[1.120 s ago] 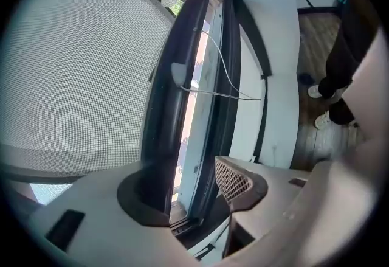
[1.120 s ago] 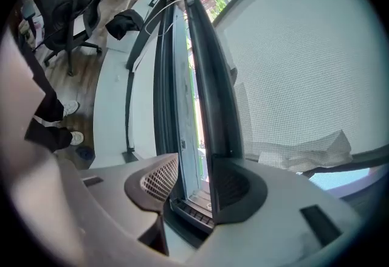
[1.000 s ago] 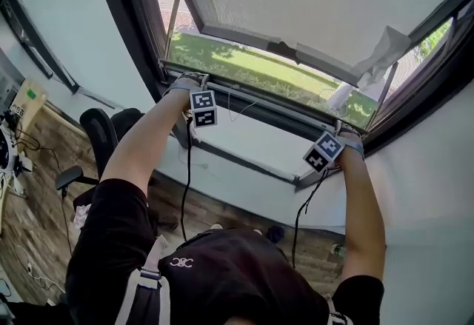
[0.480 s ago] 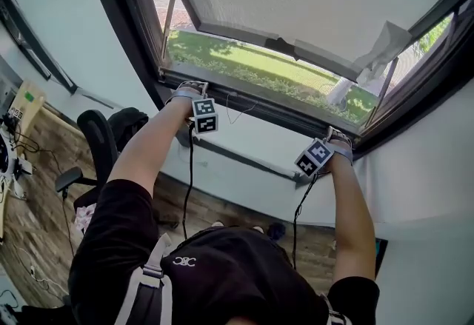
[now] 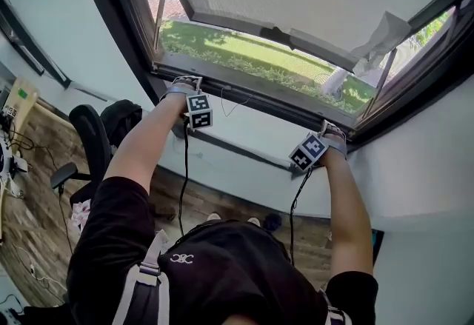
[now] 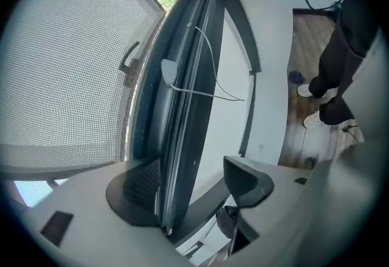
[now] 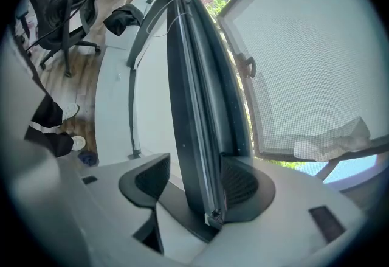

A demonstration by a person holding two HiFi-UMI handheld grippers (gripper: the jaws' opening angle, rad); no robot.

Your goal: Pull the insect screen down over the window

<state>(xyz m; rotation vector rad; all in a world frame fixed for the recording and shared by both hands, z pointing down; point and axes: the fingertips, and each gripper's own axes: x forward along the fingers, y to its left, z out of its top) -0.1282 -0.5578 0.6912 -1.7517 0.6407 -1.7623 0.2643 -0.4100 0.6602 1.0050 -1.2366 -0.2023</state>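
Along the window's lower frame (image 5: 259,98) sits the insect screen's dark pull bar (image 6: 182,132), with the mesh (image 6: 67,65) stretched above it. The bar runs between the jaws of the left tongs (image 6: 194,180) and the right tongs (image 7: 197,182). Both have just been opening: one pad is beside the bar, the other clear, no grip. The bar is probably seated, but its ends are cut off. In the head view the person's hands (image 5: 180,86) cover the tips.
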